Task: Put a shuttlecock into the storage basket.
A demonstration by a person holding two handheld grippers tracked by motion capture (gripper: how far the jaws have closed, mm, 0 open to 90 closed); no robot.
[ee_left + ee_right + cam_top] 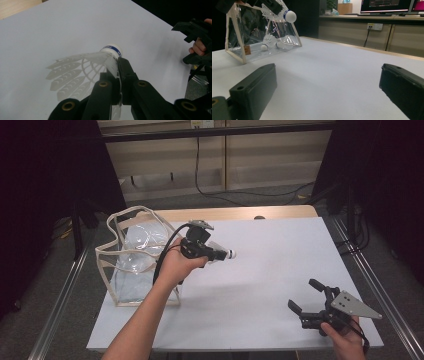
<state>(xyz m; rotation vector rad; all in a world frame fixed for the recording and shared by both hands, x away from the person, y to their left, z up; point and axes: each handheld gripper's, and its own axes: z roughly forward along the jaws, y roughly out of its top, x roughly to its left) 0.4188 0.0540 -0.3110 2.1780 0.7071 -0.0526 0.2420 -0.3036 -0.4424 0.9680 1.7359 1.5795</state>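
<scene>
White tabletop [260, 270] under us. Nearest, our right hand-held gripper [311, 301] rests low, jaws spread wide, nothing between. Farther left, our left hand-held gripper [220, 254] is clamped on a shuttlecock [100, 60] by its feathers, cork pointing ahead. Just behind it, clear bag [131, 255] holding more shuttlecocks [268, 42].

The shuttlecock [100, 62] has a translucent plastic skirt (smooth white cap), the bag [137, 257] is glossy clear plastic with cloth-like trim, and the table [280, 270] top is matt.
</scene>
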